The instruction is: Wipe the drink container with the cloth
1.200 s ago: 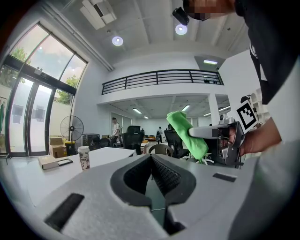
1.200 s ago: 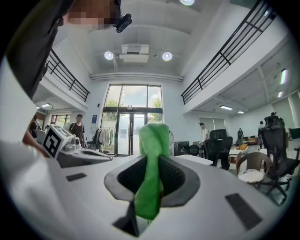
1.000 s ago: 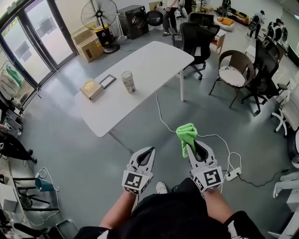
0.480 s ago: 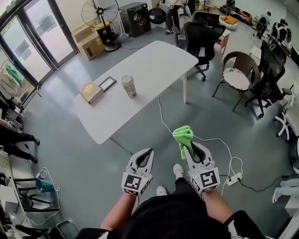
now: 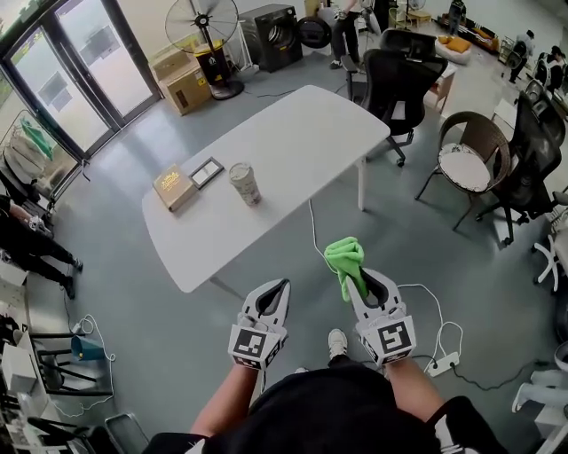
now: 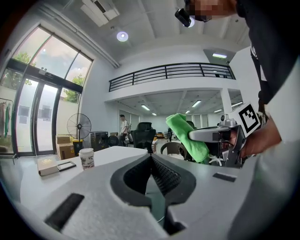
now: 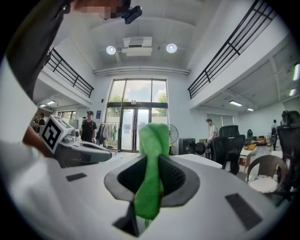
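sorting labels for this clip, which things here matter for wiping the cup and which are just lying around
In the job:
green cloth, clamped in the right gripper
drink container on the white table

Just lying about:
brown box and dark frame on that table
fan
office chair
power strip

Grey floor (image 5: 124,266) runs under a long white table (image 5: 302,133). Tall glass doors (image 5: 71,80) at the left let daylight in, and beside them stand a fan (image 5: 202,18) and cardboard boxes (image 5: 185,87). Right of the table: a black office chair (image 5: 404,75) and a round wicker chair (image 5: 466,164) (a white cable (image 5: 312,226) trails below). Overhead, a railed balcony (image 6: 168,71).
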Available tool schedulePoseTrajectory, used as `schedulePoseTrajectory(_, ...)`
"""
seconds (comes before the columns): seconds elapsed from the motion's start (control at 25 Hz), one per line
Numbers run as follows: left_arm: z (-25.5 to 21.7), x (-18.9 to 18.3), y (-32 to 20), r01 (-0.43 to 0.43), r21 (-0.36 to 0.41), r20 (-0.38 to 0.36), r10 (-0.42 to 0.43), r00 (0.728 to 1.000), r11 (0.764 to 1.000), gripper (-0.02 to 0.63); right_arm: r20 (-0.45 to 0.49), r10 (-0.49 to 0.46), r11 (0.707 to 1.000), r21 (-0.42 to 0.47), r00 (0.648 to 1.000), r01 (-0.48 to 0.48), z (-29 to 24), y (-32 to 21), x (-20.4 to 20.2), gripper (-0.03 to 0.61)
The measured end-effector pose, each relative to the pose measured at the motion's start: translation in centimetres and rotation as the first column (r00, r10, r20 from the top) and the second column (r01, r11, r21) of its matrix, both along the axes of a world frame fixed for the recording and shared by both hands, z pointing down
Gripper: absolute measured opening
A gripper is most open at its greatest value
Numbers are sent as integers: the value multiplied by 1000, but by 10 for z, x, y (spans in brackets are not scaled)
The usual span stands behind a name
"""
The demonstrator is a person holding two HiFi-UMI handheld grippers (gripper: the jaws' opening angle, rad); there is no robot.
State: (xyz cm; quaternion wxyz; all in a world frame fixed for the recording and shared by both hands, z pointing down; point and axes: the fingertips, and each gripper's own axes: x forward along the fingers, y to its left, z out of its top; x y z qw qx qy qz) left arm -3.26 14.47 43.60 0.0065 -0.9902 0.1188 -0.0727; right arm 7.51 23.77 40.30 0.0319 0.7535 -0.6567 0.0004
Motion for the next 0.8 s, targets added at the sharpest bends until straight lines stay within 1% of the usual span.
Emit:
schedulePoseTrajectory(0.16, 0, 22, -12, 44, 14, 16, -44, 999, 999, 9, 12, -38, 999, 1, 999, 38, 2, -15, 28, 84)
schedulePoseTrajectory(0.32, 2, 34, -22, 95, 4, 30, -95, 995, 995, 9, 29, -89, 996, -10, 996, 90, 4, -31, 47, 84)
schedulePoseTrajectory(0.44, 3, 30, -37, 152, 14, 42, -153, 987, 988, 9, 30, -140, 990, -16, 990, 141, 6, -45, 54, 84)
schedulePoseTrajectory(0.56, 0, 22, -55, 213, 7, 37, -213, 976, 977, 9, 28, -179, 984, -15, 983, 180, 9, -62, 55, 84)
schedulePoseTrajectory(0.8, 6, 15, -98, 287, -5, 17, -287, 958, 958, 9, 30, -242, 970, -16, 970, 242, 14, -115, 47, 84)
